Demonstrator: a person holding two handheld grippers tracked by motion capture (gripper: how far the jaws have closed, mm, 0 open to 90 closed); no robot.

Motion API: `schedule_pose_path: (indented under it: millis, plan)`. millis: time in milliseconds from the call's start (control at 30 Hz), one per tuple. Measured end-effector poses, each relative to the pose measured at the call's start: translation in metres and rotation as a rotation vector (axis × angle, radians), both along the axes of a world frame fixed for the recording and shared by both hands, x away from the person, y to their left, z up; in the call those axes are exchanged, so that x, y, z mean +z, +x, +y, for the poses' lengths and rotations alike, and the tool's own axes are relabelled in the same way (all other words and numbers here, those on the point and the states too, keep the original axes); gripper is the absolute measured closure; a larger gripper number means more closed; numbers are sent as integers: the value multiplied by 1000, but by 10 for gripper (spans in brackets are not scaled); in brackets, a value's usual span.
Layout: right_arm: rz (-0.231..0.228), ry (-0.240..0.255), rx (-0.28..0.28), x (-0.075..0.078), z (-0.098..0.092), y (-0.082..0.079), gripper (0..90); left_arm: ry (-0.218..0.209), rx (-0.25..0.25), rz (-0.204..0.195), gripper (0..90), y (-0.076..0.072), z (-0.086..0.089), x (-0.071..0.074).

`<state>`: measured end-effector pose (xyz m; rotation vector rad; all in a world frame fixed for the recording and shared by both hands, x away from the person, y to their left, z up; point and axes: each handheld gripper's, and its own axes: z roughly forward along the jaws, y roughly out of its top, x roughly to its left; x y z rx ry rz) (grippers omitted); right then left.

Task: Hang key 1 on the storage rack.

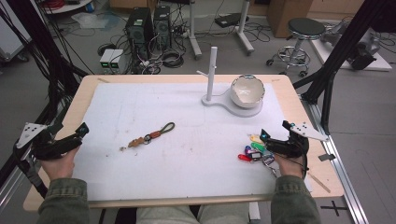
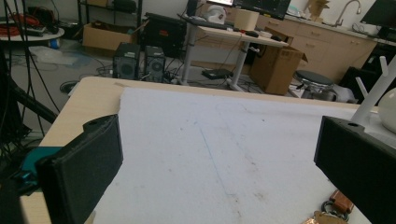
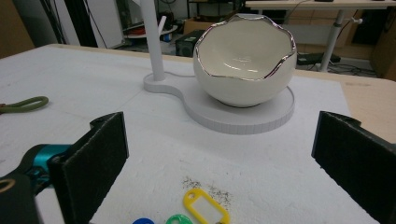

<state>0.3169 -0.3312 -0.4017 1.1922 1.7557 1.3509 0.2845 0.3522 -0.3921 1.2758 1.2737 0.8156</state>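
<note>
Just blank coloured key tags (image 1: 254, 150) beside the right gripper (image 1: 264, 135), no legible writing.

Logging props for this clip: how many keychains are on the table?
2. A leather keychain with a green loop lies left of centre; a bunch of coloured key tags lies by the right gripper, partly hidden.

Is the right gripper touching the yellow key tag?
Apart. In the right gripper view the yellow key tag lies on the mat between the open right gripper jaws, clear of both.
</note>
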Motion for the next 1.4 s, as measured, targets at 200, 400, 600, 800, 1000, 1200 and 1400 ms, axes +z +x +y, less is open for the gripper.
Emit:
schedule_pose_path:
  millis: [200,400,600,800,1000,1200,1400]
  plan:
    - [5,0,0,0,-1,-2,28,4,-4,1,17,1,-2,0]
    - [4,2,2,0,-2,-1,28,2,-9,5,17,1,-4,-1]
    - [6,3,-2,0,-2,-1,28,-1,-18,11,17,2,-4,-2]
    - [1,4,-2,0,-3,-1,28,-15,-95,24,17,6,-10,0]
    - [1,8,-6,0,-4,-1,28,43,-128,37,17,11,-23,4]
    - [5,4,-5,0,-4,-1,28,95,-161,61,17,16,-35,8]
    - [7,0,-3,-1,-2,-1,28,122,-207,96,17,24,-48,9]
